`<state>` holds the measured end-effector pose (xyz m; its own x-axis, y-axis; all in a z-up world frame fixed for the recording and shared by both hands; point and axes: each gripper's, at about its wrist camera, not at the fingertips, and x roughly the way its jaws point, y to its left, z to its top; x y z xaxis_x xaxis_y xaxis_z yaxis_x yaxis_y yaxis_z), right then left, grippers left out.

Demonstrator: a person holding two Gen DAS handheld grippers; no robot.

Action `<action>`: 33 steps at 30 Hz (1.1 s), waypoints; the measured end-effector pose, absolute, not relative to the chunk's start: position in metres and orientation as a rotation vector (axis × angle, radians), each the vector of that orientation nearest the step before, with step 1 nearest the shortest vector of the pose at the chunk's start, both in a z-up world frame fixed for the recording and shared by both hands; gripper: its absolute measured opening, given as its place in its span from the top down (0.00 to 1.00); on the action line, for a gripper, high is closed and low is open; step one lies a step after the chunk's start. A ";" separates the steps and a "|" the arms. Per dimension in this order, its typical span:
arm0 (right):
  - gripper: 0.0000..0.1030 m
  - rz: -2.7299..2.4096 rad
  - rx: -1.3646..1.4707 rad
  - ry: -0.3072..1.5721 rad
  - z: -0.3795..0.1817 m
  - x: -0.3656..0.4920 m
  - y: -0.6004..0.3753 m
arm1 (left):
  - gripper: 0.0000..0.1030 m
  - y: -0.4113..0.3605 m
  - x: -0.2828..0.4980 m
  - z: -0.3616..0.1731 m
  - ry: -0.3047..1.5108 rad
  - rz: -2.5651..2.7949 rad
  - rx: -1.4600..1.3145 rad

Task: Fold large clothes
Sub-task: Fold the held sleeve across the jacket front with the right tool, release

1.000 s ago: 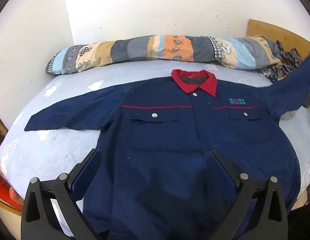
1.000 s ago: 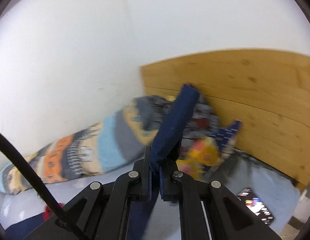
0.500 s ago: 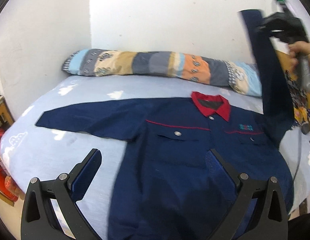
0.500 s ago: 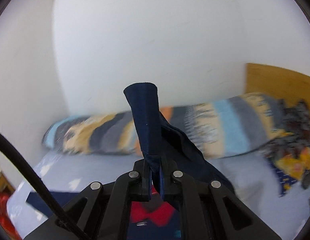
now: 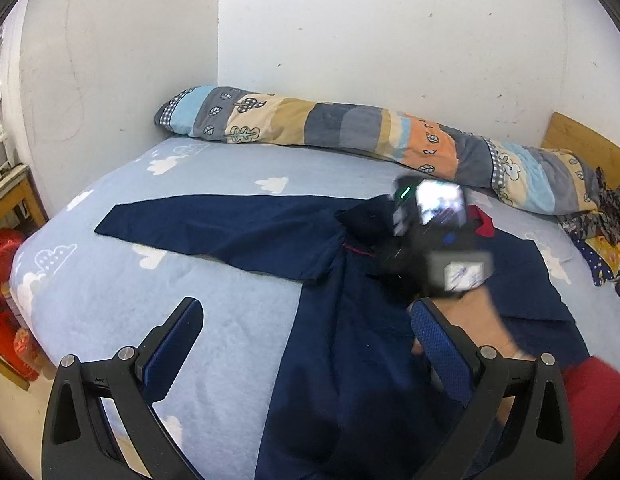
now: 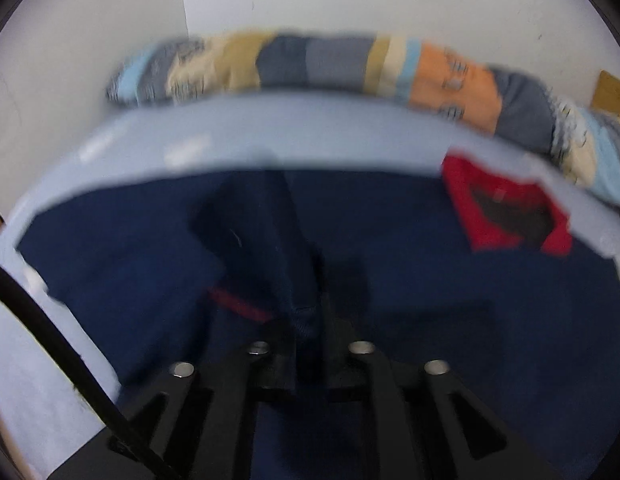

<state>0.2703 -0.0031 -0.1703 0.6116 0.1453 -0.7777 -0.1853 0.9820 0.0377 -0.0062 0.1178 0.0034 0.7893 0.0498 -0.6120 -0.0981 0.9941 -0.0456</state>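
On the cloud-print bed (image 5: 110,288), a navy work jacket (image 5: 349,360) gets its first fold.

Spread front-up across the sheet, red collar (image 6: 505,216) toward the patchwork bolster (image 5: 349,128) at the wall, the jacket has one sleeve (image 6: 266,240) laid across its chest by the right gripper (image 6: 310,320), whose jaws are opening with the cuff between them, apparently letting go. The left gripper (image 5: 306,344) hovers near the hem, fingers spread wide and holding nothing. The other sleeve (image 5: 214,228) lies stretched flat toward the bed's far side. By the look of it, the sleeve fold is half done; the next move calls for clearing the right gripper from the cloth without dragging it, then reaching for the outstretched cuff to bring it over likewise.
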 end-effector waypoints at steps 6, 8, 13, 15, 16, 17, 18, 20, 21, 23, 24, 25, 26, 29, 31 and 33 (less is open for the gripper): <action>0.38 0.364 -0.102 0.816 -0.140 0.241 -0.016 | 0.00 0.114 -0.005 0.004 0.656 0.083 -0.074; 0.20 0.379 -0.064 0.751 -0.120 0.231 -0.030 | 0.00 0.116 -0.004 0.005 0.650 0.098 -0.087; 0.17 0.250 0.002 0.716 -0.106 0.238 -0.091 | 0.00 0.117 0.002 0.001 0.663 0.116 -0.089; 0.27 0.243 0.053 0.778 -0.122 0.246 -0.112 | 0.00 0.116 0.005 -0.002 0.672 0.124 -0.078; 0.27 0.214 0.064 0.820 -0.135 0.249 -0.120 | 0.00 0.116 0.006 -0.003 0.674 0.130 -0.077; 0.27 0.180 0.047 0.856 -0.144 0.249 -0.121 | 0.00 0.117 0.008 -0.004 0.677 0.138 -0.076; 0.27 0.150 0.020 0.920 -0.161 0.252 -0.124 | 0.00 0.117 0.010 -0.005 0.682 0.140 -0.076; 0.26 0.145 0.001 0.981 -0.183 0.254 -0.125 | 0.00 0.118 0.014 -0.009 0.697 0.146 -0.076; 0.26 0.148 -0.012 0.970 -0.183 0.251 -0.125 | 0.00 0.117 0.016 -0.010 0.704 0.147 -0.076; 0.32 0.162 0.028 0.965 -0.168 0.247 -0.133 | 0.00 0.115 0.019 -0.013 0.714 0.145 -0.073; 0.32 0.177 0.073 0.918 -0.152 0.241 -0.140 | 0.00 0.113 0.020 -0.013 0.716 0.148 -0.068; 0.32 0.185 0.087 0.870 -0.137 0.233 -0.147 | 0.00 0.111 0.021 -0.014 0.716 0.149 -0.066; 0.28 0.179 0.074 0.850 -0.130 0.230 -0.150 | 0.00 0.109 0.022 -0.014 0.718 0.144 -0.070; 0.21 0.132 -0.015 0.911 -0.127 0.221 -0.164 | 0.00 0.099 0.024 -0.014 0.724 0.122 -0.079; 0.21 0.099 -0.036 0.999 -0.142 0.212 -0.170 | 0.00 0.089 0.026 -0.014 0.725 0.104 -0.072; 0.27 0.087 -0.010 1.141 -0.160 0.208 -0.180 | 0.00 0.079 0.026 -0.014 0.723 0.094 -0.060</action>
